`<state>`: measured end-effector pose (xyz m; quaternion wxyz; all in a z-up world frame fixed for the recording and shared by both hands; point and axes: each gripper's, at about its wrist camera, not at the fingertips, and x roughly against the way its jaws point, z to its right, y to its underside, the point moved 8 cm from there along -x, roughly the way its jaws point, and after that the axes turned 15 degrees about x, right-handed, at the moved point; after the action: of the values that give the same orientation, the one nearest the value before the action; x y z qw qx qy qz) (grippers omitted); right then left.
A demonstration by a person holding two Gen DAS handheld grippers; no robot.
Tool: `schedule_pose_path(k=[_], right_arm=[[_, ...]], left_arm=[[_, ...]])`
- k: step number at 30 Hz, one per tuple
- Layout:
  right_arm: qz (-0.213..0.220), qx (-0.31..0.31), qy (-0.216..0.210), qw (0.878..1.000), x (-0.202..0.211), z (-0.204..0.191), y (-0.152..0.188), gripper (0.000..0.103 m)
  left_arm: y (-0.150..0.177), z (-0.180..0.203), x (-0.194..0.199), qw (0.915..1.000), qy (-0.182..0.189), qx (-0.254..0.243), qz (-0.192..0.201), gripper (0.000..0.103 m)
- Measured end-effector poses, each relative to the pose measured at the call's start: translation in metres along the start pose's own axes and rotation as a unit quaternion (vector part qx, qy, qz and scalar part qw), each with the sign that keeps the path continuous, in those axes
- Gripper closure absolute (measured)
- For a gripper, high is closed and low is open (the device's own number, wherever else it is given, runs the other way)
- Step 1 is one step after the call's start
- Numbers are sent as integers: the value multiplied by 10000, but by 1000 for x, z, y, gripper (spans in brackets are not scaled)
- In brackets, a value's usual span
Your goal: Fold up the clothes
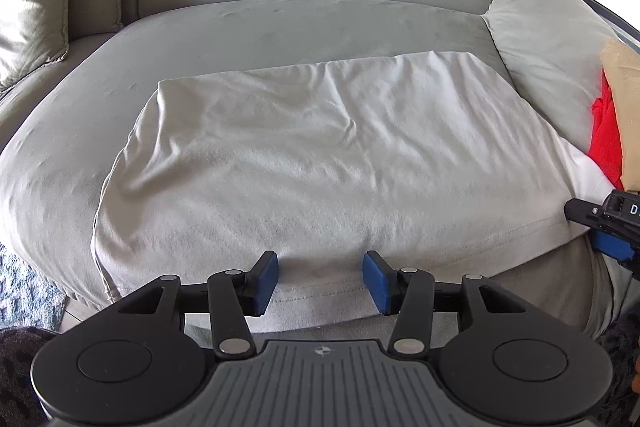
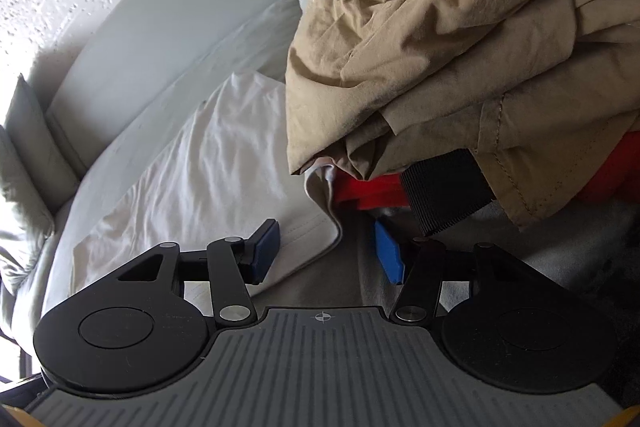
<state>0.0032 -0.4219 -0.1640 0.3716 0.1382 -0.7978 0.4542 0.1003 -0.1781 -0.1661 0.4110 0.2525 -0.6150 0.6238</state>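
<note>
A white garment lies spread flat on the grey sofa seat, its hem along the front edge. My left gripper is open, its blue pads on either side of the hem's middle, just above the cloth. My right gripper is open at the garment's near right corner; it also shows at the right edge of the left wrist view. The white garment stretches away to the left in the right wrist view.
A heap of clothes sits on the sofa's right arm: tan cloth over red cloth, also seen in the left wrist view. Cushions stand at the back left. A rug lies on the floor.
</note>
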Motion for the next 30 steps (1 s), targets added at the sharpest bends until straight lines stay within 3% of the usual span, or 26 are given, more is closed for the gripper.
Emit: schedule_pose_path(k=[5, 8, 12, 14, 16, 22, 23, 25, 27, 30], right_arm=[[-41, 85, 38, 9999, -3, -2, 1, 43], [80, -285, -211, 9993, 3, 1, 1, 43], [173, -489, -242, 9984, -2, 1, -1, 43], [208, -575, -203, 9979, -9, -2, -2, 42], [378, -670, -115, 9970, -19, -6, -5, 42], [1174, -741, 310, 9898, -49, -14, -8, 42], [1279, -779, 319, 9882, -52, -14, -7, 45], [1392, -836, 374, 9860, -57, -12, -5, 65], [1409, -1004, 165, 9848, -58, -9, -4, 98], [1375, -1045, -166, 9848, -55, -17, -5, 98]], left_arm=[[3, -6, 4, 9998, 118, 101, -102, 55], [4, -8, 13, 9996, 214, 170, -8, 56], [5, 8, 18, 9988, 430, -38, 244, 56], [9, 16, 14, 9985, 509, -144, 157, 56], [16, 20, 7, 9981, 594, -120, -100, 56], [19, 19, 6, 9975, 676, -168, -124, 55], [19, 19, 5, 9974, 692, -159, -126, 55], [19, 18, 5, 9973, 715, -143, -126, 55], [20, 18, 5, 9972, 730, -130, -122, 55], [18, 18, 7, 9970, 757, -84, -132, 55]])
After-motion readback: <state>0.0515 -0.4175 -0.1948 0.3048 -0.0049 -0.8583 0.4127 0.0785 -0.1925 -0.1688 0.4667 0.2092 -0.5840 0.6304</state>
